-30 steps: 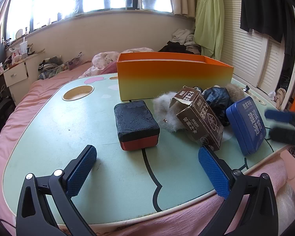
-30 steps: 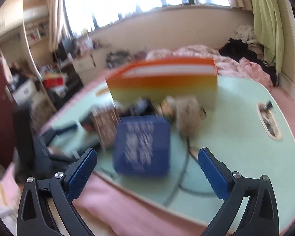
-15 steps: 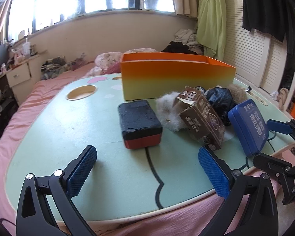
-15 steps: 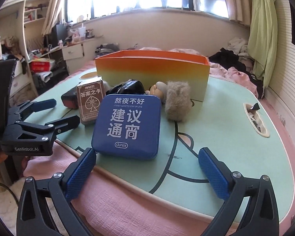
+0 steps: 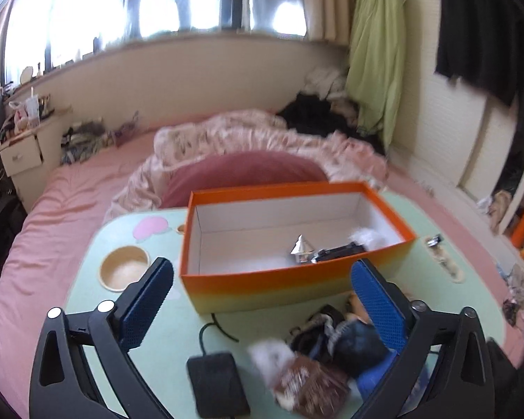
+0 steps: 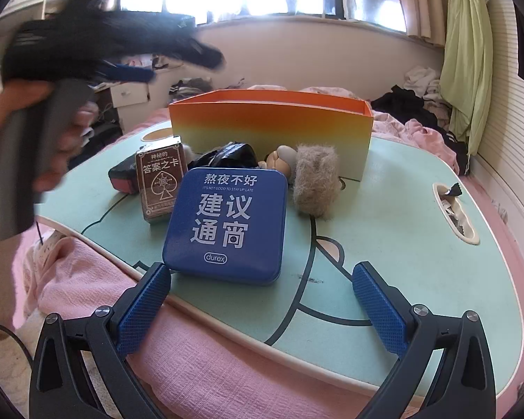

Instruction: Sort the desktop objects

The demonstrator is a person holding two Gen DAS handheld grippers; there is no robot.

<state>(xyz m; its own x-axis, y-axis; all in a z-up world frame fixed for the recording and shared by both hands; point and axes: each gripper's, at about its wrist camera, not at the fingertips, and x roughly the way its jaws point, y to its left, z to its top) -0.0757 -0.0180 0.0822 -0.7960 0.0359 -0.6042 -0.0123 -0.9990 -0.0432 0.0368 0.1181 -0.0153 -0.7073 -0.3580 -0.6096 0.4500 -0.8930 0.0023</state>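
An orange box (image 5: 290, 244) stands open at the back of the mint table (image 5: 164, 335), with a silver piece, a black item and white fluff inside. My left gripper (image 5: 262, 300) hangs high above the table, open and empty. Below it lie a black case (image 5: 216, 380), a brown card box (image 5: 311, 384), a white fluffy toy and a dark bag. In the right wrist view the blue tin (image 6: 227, 227) lies just ahead of my open, empty right gripper (image 6: 262, 300). Behind it are the card box (image 6: 162, 183), a grey furry toy (image 6: 314, 185) and the orange box (image 6: 272, 129). The left gripper (image 6: 181, 64) shows blurred at upper left.
A round cup recess (image 5: 124, 267) sits at the table's left, and a slot (image 6: 454, 213) with small bits at its right. Pink bedding surrounds the table, with a red pillow (image 5: 241, 174) behind the box. A hand (image 6: 14, 115) holds the left gripper's handle.
My left gripper has risen well above the table and now looks down into the orange box. The right gripper has edged closer to the blue tin.
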